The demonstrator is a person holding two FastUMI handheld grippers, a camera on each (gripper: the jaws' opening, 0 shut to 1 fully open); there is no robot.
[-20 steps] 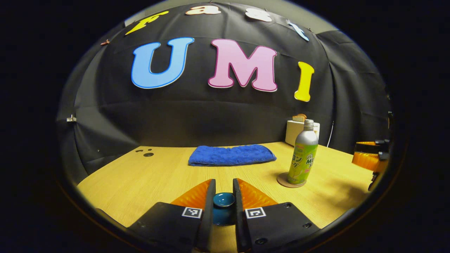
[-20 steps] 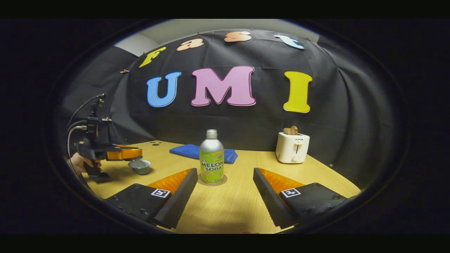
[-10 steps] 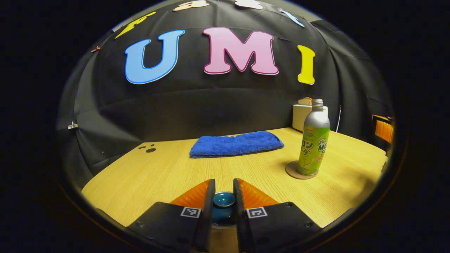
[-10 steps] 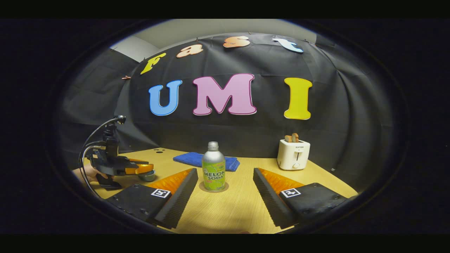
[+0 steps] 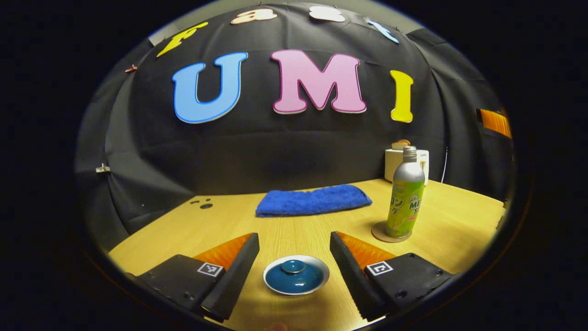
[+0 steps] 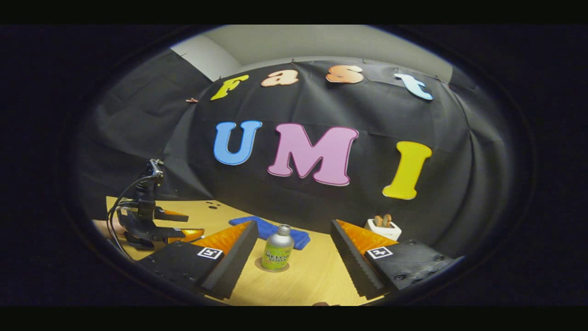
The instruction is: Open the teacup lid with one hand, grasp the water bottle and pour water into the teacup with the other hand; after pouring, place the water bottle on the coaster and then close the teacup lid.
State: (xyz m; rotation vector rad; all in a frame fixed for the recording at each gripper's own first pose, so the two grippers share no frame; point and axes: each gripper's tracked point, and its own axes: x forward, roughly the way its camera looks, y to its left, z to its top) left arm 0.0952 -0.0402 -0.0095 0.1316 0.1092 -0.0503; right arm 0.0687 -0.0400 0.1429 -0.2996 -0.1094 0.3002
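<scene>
Left gripper view puts my left gripper [image 5: 294, 271] low over the table [image 5: 193, 230] with its fingers spread wide and nothing pinched. The teacup lid [image 5: 296, 276] sits between them, touching neither, seated flat with its knob up; whether it rests on the cup or on the wood I cannot tell, as the cup body is hidden. To the right, the water bottle [image 5: 405, 195] stands upright on the coaster [image 5: 383, 234].

I judge the task near its end: bottle on the coaster and lid released are the last two steps. I cannot confirm that water was poured.

Room for moving, left to right: bare wood lies left of the lid, a blue towel [image 5: 313, 200] lies well behind it, and the bottle is well apart on the right, with a toaster [image 5: 393, 164] behind it near the far edge. Lifting straight up should clear the lid.

Right gripper view shows my right gripper [image 6: 294, 262] raised, fingers wide apart and empty. The left gripper [image 6: 158, 227] and the hand holding it sit far left, and the water bottle [image 6: 277, 248] is centred ahead between my fingers but well beyond them. The near table edge lies just under both grippers.
</scene>
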